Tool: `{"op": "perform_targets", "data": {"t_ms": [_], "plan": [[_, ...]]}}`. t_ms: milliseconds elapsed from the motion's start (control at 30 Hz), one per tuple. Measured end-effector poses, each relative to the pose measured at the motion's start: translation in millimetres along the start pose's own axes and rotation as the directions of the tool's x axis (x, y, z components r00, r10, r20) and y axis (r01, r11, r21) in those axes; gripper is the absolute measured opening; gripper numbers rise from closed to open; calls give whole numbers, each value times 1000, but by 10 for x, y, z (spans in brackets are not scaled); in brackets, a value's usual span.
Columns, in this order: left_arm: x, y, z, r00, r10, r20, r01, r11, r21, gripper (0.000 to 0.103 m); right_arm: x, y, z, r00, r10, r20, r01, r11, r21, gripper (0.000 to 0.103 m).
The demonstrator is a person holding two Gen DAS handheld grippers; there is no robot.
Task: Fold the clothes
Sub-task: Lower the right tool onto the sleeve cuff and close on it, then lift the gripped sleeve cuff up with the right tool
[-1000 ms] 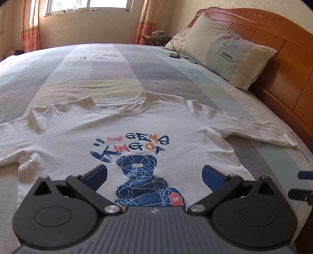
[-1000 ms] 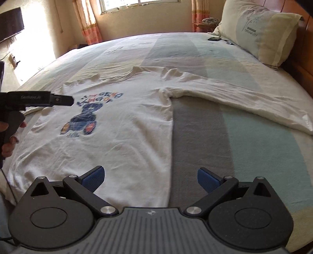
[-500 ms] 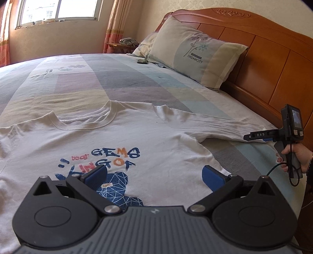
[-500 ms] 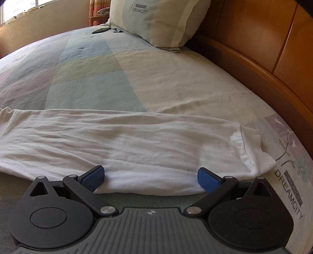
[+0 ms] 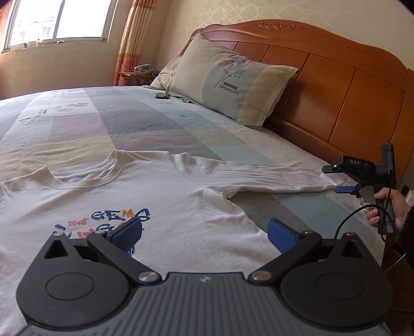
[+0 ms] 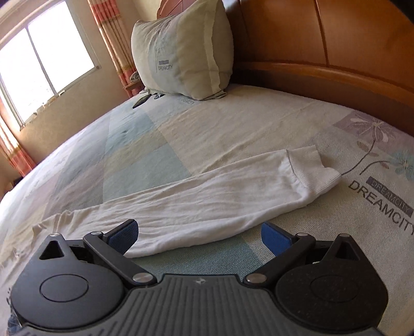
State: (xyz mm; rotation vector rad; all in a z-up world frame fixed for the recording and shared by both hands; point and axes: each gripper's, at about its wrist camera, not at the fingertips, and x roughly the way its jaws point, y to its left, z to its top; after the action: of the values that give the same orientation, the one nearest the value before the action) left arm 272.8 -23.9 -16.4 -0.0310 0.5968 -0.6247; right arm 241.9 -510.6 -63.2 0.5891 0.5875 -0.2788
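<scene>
A white long-sleeved shirt (image 5: 181, 206) with a blue bear print lies flat, front up, on the bed. Its right sleeve (image 5: 258, 177) stretches toward the headboard side. My left gripper (image 5: 204, 232) hovers open over the shirt's chest, nothing between its fingers. In the right wrist view the sleeve (image 6: 207, 209) lies across the sheet, ending in a ribbed cuff (image 6: 314, 173). My right gripper (image 6: 199, 235) is open, low over the sleeve's near edge. From the left wrist view the right gripper (image 5: 341, 178) sits at the cuff, held by a hand (image 5: 388, 206).
A wooden headboard (image 5: 336, 85) runs along the right. A pillow (image 5: 227, 80) leans on it, a second pillow behind. A small dark object (image 5: 162, 96) lies on the patchwork sheet (image 5: 129, 124). A window (image 5: 57, 20) and curtain are at the far wall.
The left gripper has swung right, so the bear print slid out of view below. The right gripper turned from the shirt body to the sleeve and now faces the cuff. Both stayed open.
</scene>
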Motion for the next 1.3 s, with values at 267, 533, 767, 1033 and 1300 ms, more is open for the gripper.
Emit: {"op": "perform_targets", "data": {"t_ms": [267, 533, 767, 1033, 1300], "plan": [[-6, 25, -3, 1000, -19, 18, 19, 1000, -15, 102, 149, -487, -135, 986, 139, 91, -158, 953, 258, 103], [9, 48, 3, 999, -41, 23, 42, 998, -53, 102, 286, -615, -53, 973, 138, 186, -198, 913, 358, 103], [16, 55, -1, 999, -39, 24, 40, 998, -57, 102, 393, -482, -33, 975, 64, 213, -128, 945, 301, 103], [13, 84, -1, 999, -34, 24, 36, 997, -65, 102, 551, -145, -66, 987, 56, 152, -86, 976, 200, 103], [12, 97, 9, 998, -58, 15, 58, 997, -59, 102, 629, -132, -18, 973, 11, 229, -64, 972, 225, 103]]}}
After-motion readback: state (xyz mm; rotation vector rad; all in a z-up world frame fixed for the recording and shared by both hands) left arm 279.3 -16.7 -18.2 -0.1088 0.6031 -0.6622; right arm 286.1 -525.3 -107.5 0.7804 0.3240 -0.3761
